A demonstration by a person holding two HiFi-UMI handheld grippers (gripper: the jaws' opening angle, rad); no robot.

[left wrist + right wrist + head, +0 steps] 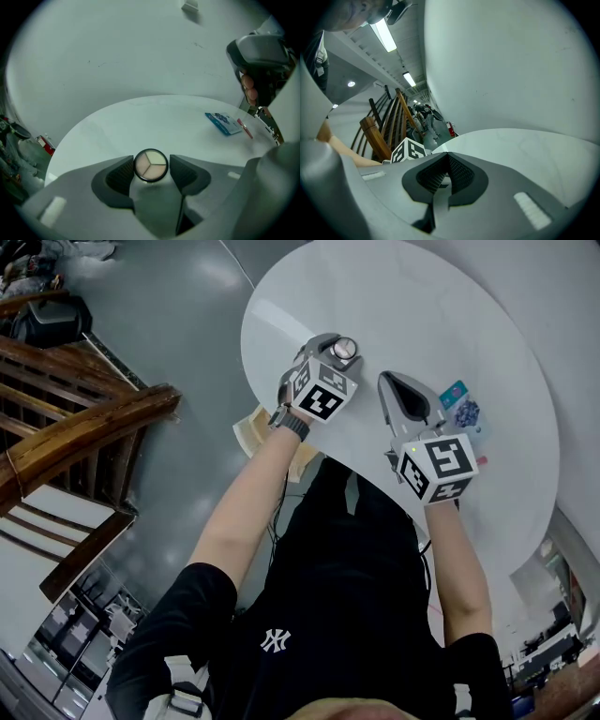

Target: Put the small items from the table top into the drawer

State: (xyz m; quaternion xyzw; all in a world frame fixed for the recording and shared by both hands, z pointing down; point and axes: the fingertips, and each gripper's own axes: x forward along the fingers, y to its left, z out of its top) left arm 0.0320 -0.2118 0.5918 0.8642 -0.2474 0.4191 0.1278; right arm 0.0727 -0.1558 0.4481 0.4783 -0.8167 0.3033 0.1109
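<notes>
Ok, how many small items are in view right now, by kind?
Round compact, held in the left gripper: 1
Blue packet on the table: 1
Red stick beside the packet: 1
Total: 3

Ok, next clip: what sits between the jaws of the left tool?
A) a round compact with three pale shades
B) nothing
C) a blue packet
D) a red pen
A: the left gripper view shows the round compact clamped between the pads of the left tool, while the blue packet lies apart on the white table.
</notes>
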